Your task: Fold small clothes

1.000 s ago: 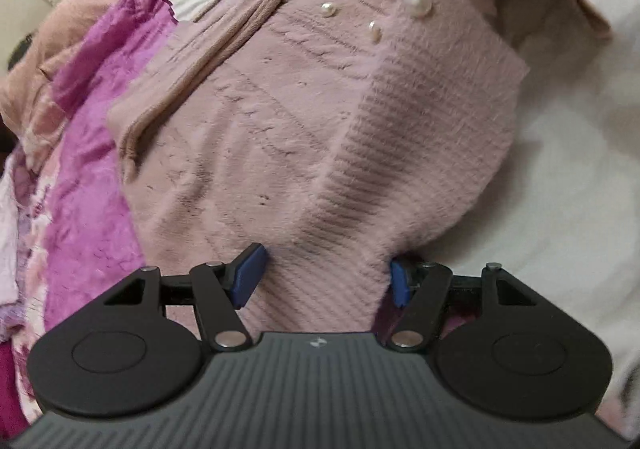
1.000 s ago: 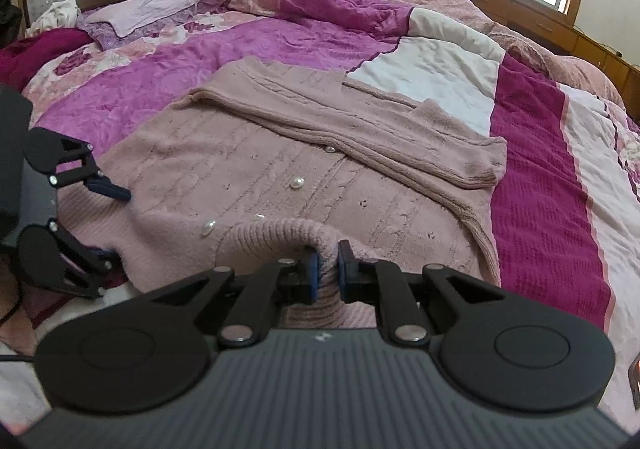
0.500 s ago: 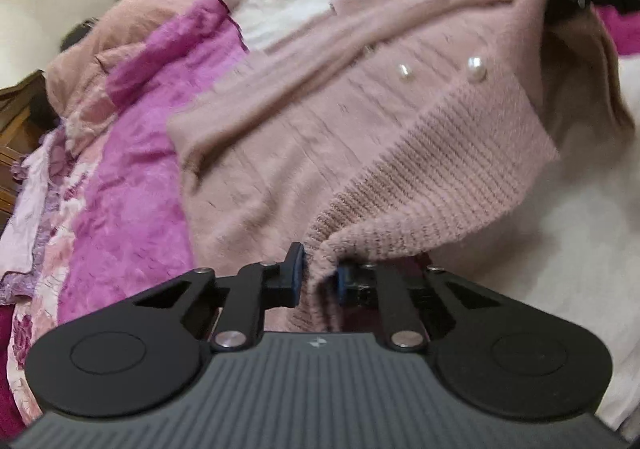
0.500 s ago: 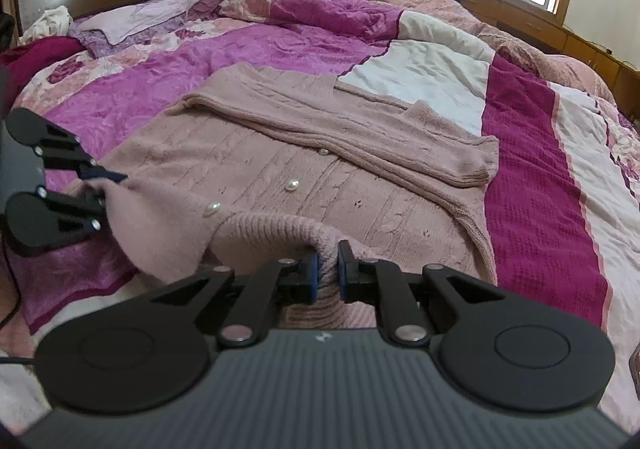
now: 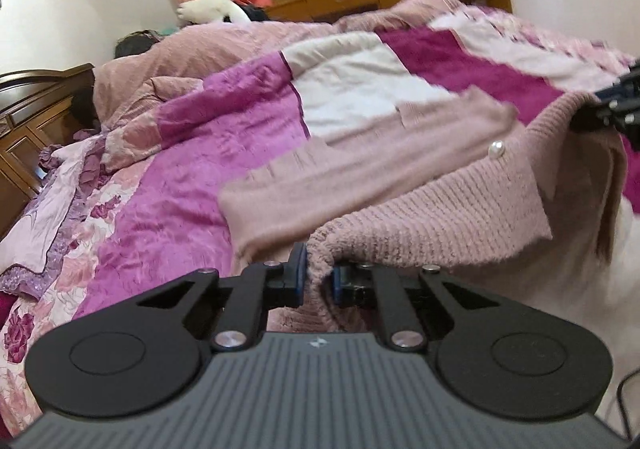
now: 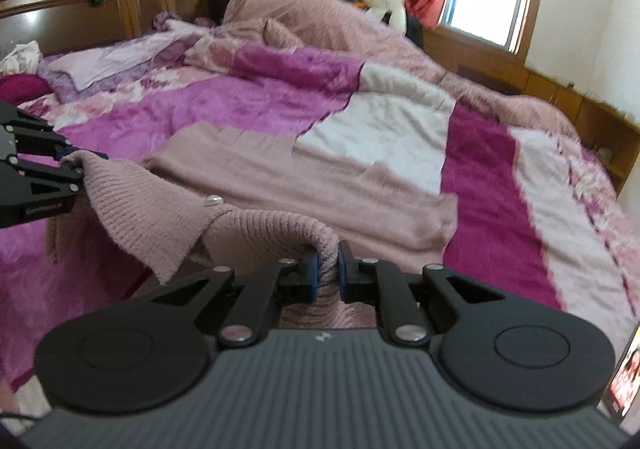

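On bed [image 6: 400, 129], near edge: left gripper [image 5: 318, 277] clenched on cardigan [image 5: 420, 217] hem corner; a second ago its jaws stood wide open either side of flat hem. Right gripper [image 6: 328, 275] pinched other hem corner, same as before. Ribbed hem lifted off quilt between both, sagging in middle, pearl button [image 5: 497, 149] on raised part. Upper cardigan, sleeves folded across, lay flat beyond. Both cameras tilted up, more room visible. Judged: hem-to-collar fold begun; next, carry forward evenly.
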Motion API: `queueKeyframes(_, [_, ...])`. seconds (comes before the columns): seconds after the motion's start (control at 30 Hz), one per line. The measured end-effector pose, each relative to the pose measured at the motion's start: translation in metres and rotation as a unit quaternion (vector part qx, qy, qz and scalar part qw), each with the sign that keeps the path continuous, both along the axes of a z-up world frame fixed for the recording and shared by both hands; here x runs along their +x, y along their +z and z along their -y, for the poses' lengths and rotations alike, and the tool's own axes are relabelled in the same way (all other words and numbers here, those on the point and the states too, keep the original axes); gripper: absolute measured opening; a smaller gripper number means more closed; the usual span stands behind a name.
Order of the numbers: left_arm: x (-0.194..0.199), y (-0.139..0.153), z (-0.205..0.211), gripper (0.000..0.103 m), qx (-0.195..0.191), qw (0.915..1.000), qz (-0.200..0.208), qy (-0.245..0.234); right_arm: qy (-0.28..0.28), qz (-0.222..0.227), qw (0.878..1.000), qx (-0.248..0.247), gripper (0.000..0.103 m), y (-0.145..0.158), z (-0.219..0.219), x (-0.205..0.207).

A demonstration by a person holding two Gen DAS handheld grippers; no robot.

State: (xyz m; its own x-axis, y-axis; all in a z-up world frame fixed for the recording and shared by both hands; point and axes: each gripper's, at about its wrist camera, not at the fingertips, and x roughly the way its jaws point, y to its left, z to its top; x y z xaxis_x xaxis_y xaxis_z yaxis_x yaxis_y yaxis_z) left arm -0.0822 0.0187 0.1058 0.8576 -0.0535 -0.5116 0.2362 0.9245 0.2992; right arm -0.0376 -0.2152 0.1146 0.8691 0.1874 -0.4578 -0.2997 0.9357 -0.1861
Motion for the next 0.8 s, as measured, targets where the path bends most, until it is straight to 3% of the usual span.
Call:
queueKeyframes(0.4, [0.055, 0.049, 0.012, 0.006, -0.022, 0.9978, 0.063, 0.005, -0.021, 0.053, 0.998, 0.022, 0.013, 0.023, -0.002, 0.047])
queueKeyframes(0.8, [0.124, 0.061, 0.016, 0.006, -0.025, 0.9962, 0.079, 0.027, -0.031, 0.081, 0.996, 0.000, 0.013, 0.031, -0.010, 0.098])
